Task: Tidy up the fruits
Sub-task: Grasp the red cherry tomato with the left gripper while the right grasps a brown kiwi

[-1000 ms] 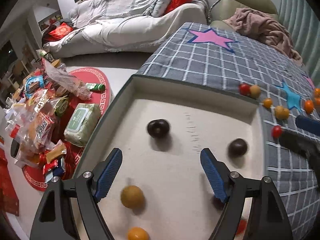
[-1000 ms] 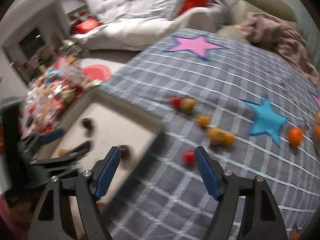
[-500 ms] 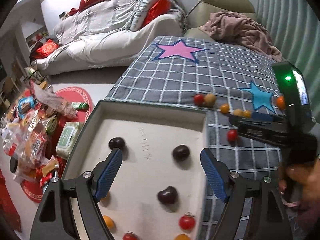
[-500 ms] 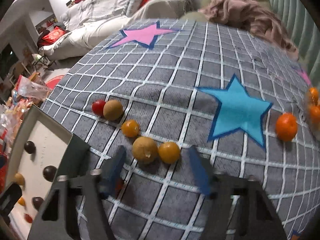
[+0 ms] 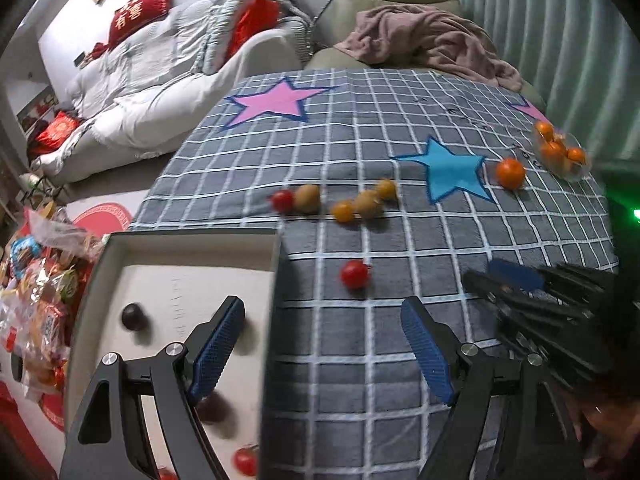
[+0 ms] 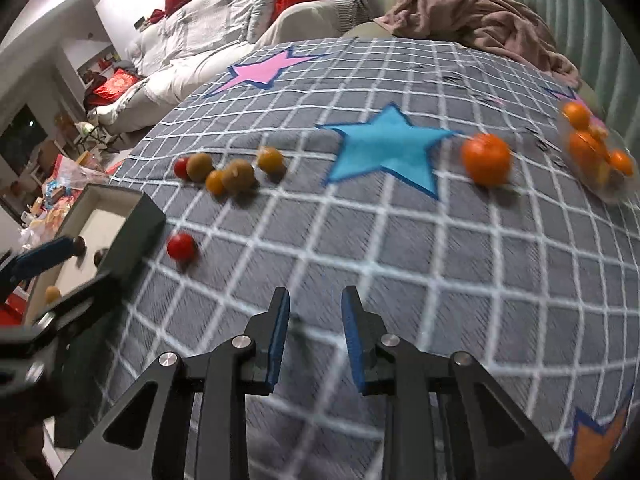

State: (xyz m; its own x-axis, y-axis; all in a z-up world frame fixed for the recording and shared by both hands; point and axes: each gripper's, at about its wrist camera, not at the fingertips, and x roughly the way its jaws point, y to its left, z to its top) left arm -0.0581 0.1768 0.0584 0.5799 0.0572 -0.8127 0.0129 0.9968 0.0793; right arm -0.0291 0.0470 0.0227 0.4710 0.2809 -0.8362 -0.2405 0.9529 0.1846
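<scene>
My left gripper [image 5: 322, 342] is open and empty, straddling the right wall of a dark box [image 5: 276, 280] with a white floor holding dark plums [image 5: 133, 317] and red tomatoes [image 5: 245, 461]. A loose red tomato [image 5: 354, 274] lies on the grey checked cloth just ahead. A row of small yellow and brown fruits [image 5: 356, 205] lies farther off. My right gripper [image 6: 314, 326] has its jaws narrowed to a small gap, empty, above the cloth; the same tomato [image 6: 181, 246] is to its front left. An orange [image 6: 486, 158] lies by a clear bowl of oranges [image 6: 598, 152].
A blue star [image 6: 384, 146] and a pink star [image 6: 262, 72] mark the cloth. Sofas with a pink blanket [image 5: 432, 38] stand behind the table. Snack packets [image 5: 36, 308] lie on the floor at the left. The right gripper shows in the left wrist view [image 5: 516, 284].
My left gripper has swung right from over the box floor to its right wall. My right gripper has narrowed from wide open to a small gap and shifted right.
</scene>
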